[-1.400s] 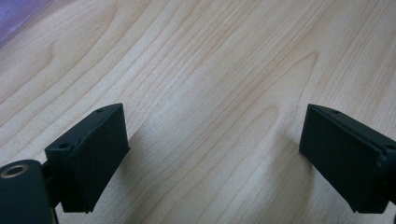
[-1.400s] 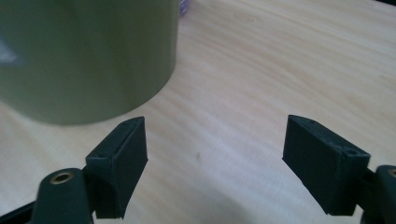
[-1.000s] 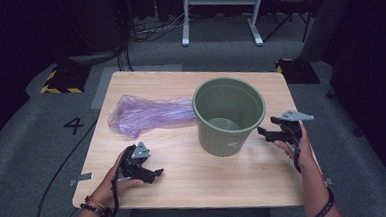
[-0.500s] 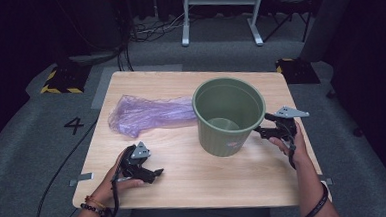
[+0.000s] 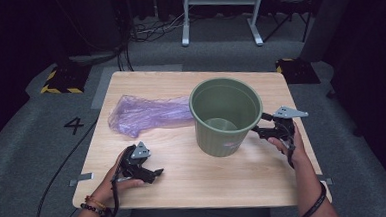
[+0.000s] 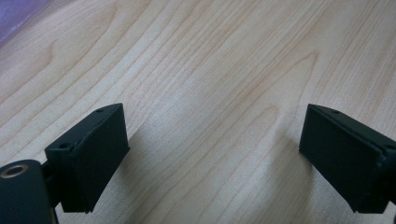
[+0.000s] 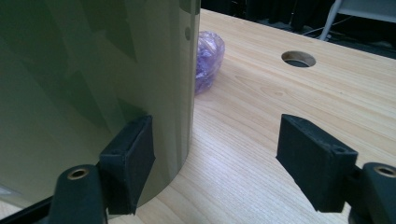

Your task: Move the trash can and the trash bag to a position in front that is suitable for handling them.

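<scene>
**Right hand-held gripper at the bin wall, jaws not yet on it**

Green bin [image 5: 226, 116] stands upright mid-table, right of centre. Purple plastic bag [image 5: 148, 113] lies flat to its left, its near end touching or just beside the bin's base; I can't tell which.

Risks:
- My right hand-held gripper [image 7: 215, 163] is spread wide. One pad sits against or just off the outside of the bin wall, the other hangs over bare table [image 7: 289, 107]. Nothing is between the pads. If I close here I pinch air or graze the curved wall and shove the bin toward the bag.
- The bin looks light and empty, so a sideways nudge could slide or tip it.
- To grip the rim, one jaw must go inside. From this low side approach it would hit the wall first.

Pose:
- Right hand sits at the bin's right side, gripper [image 5: 274, 129] pointing level at the wall, forearm coming up from the near edge.
- Left hand-held gripper [image 5: 141, 166] rests low on the table near the front edge, well apart from bin and bag, jaws spread over bare wood.
</scene>
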Action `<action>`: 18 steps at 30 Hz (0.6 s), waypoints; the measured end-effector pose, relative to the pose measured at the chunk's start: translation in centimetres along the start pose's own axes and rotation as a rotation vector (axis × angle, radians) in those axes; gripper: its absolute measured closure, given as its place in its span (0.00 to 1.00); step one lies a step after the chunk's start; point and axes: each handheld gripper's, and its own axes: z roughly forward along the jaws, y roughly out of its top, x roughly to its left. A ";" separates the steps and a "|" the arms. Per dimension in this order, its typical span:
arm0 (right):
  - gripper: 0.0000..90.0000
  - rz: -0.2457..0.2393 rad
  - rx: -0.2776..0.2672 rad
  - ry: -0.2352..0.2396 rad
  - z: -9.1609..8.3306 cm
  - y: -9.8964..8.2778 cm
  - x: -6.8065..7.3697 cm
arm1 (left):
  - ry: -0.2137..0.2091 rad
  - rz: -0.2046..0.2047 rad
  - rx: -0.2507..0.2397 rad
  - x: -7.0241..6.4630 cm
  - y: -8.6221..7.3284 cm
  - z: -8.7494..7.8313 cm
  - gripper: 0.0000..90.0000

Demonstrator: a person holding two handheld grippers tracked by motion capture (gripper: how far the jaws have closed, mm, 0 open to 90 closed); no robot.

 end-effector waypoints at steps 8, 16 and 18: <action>0.31 -0.029 0.002 0.021 0.3 0.2 0.8 | 0.000 0.000 0.000 0.0 0.0 0.0 0.09; 0.31 -0.059 0.005 0.035 0.6 0.5 1.7 | 0.000 0.000 0.000 0.0 0.0 0.0 0.09; 0.31 -0.071 0.004 0.045 0.9 0.6 2.1 | 0.000 -0.001 0.000 0.0 0.0 0.0 0.09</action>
